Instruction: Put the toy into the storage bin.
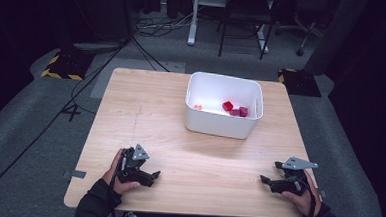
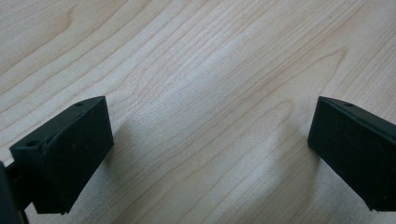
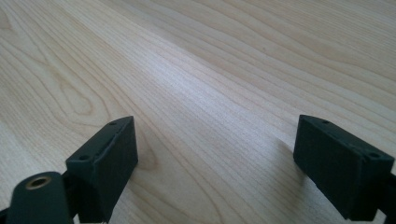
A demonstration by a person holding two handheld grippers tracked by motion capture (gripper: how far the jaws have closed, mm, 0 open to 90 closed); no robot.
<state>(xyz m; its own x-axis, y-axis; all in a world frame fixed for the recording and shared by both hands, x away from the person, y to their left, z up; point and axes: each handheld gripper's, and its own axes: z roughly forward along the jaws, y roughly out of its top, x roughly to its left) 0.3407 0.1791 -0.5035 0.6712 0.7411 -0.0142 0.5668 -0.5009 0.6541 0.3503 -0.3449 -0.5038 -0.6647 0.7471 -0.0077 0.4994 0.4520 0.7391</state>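
A white bin [image 1: 223, 107] stands on the wooden table [image 1: 145, 116], toward its far edge. Inside the bin lie 3 red blocks [image 1: 235, 109] grouped at its right end and 1 small orange piece [image 1: 198, 107] at its left end, apart from them.

The left gripper [image 1: 152, 177] rests on the table well in front of the bin and left of it, held by the left hand [image 1: 117, 172]. Its jaws are spread wide over bare wood, gripping nothing.

The right gripper [image 1: 269, 173] sits well in front of the bin and right of it, in the right hand [image 1: 299, 196]. Its jaws also stand wide apart over bare wood, released.
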